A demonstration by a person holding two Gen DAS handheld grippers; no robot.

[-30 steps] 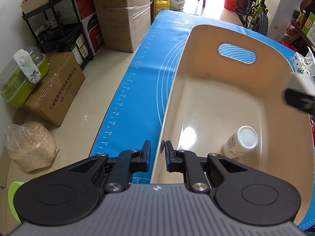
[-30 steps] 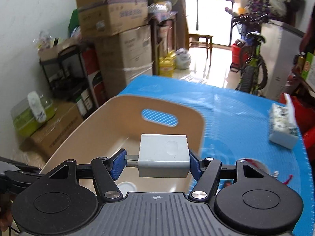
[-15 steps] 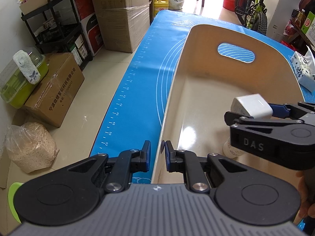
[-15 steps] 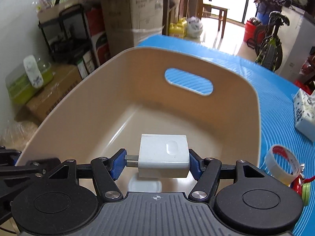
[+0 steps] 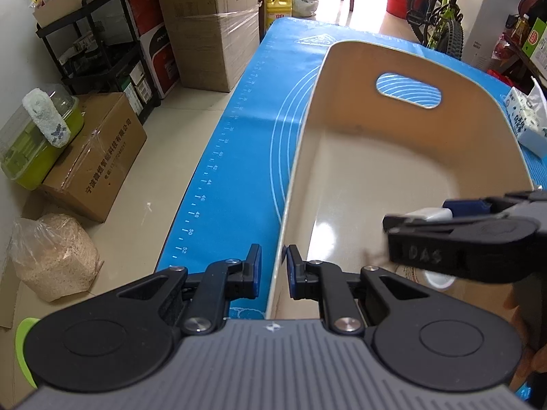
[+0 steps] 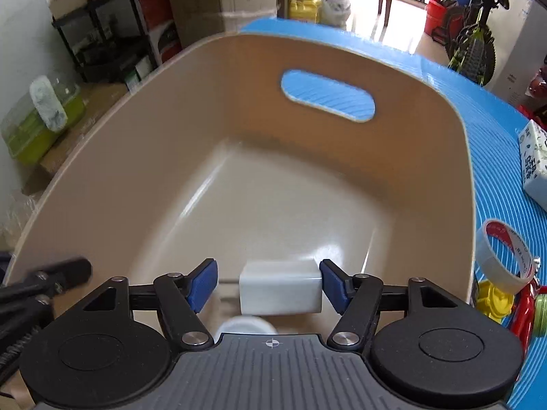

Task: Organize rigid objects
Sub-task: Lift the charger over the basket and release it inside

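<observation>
1. Two claws work one beige plastic tub (image 6: 164,157) on the blue tabletop mat (image 5: 239,157).
2. The right claw (image 6: 270,285), jaws just widening, has a white plastic charger block (image 6: 280,287) between its pads, left pad clear of it, low inside the tub.
3. The left claw (image 5: 273,270) pinches the tub's near rim.

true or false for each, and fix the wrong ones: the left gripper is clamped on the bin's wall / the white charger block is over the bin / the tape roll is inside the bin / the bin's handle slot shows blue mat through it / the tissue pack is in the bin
1. The left gripper is clamped on the beige bin's wall: true.
2. The white charger block is over the bin: true, between the right gripper's jaws, which have just been opening.
3. The tape roll is inside the bin: false, it lies on the blue mat beside it.
4. The handle slot shows mat through it: true.
5. The tissue pack is in the bin: false, it is on the mat.
</observation>
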